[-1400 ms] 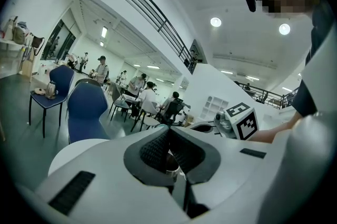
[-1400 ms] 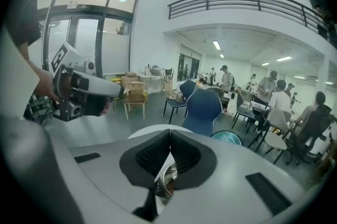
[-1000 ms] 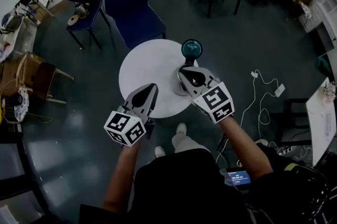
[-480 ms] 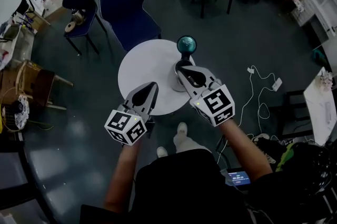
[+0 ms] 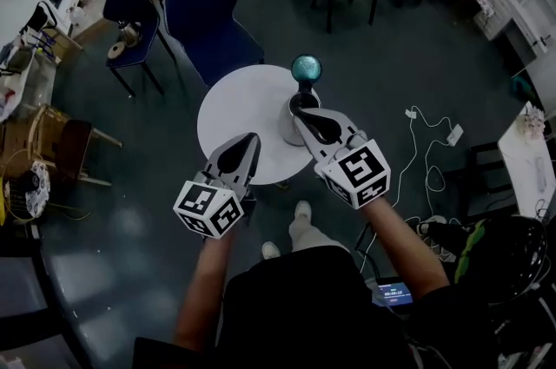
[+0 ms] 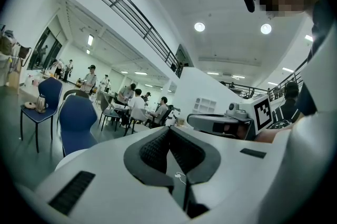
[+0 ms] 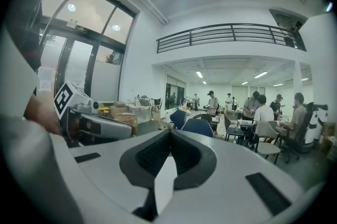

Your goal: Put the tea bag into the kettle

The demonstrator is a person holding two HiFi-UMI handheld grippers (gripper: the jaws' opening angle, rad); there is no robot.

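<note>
The kettle (image 5: 292, 131) stands at the right edge of the round white table (image 5: 234, 111), pale-bodied, with a dark handle and a teal round top (image 5: 306, 68). In the head view my right gripper (image 5: 306, 117) reaches over the kettle's body, hiding most of it. In the right gripper view its jaws are shut, and a flat white piece that looks like the tea bag (image 7: 165, 182) is pinched between them. My left gripper (image 5: 249, 142) hovers over the table's near edge, shut. In the left gripper view (image 6: 169, 130) only a thin white thread (image 6: 181, 176) shows at the seam.
Two blue chairs (image 5: 206, 20) stand behind the table, one with small objects on its seat. A white cable and plug (image 5: 434, 137) lie on the dark floor to the right. Cluttered tables and a wooden stool (image 5: 52, 137) are at the left. People sit at desks far off.
The head view has shifted a little, so the table and kettle sit slightly higher in the picture. Both grippers stay shut and keep nearly the same places over the table.
</note>
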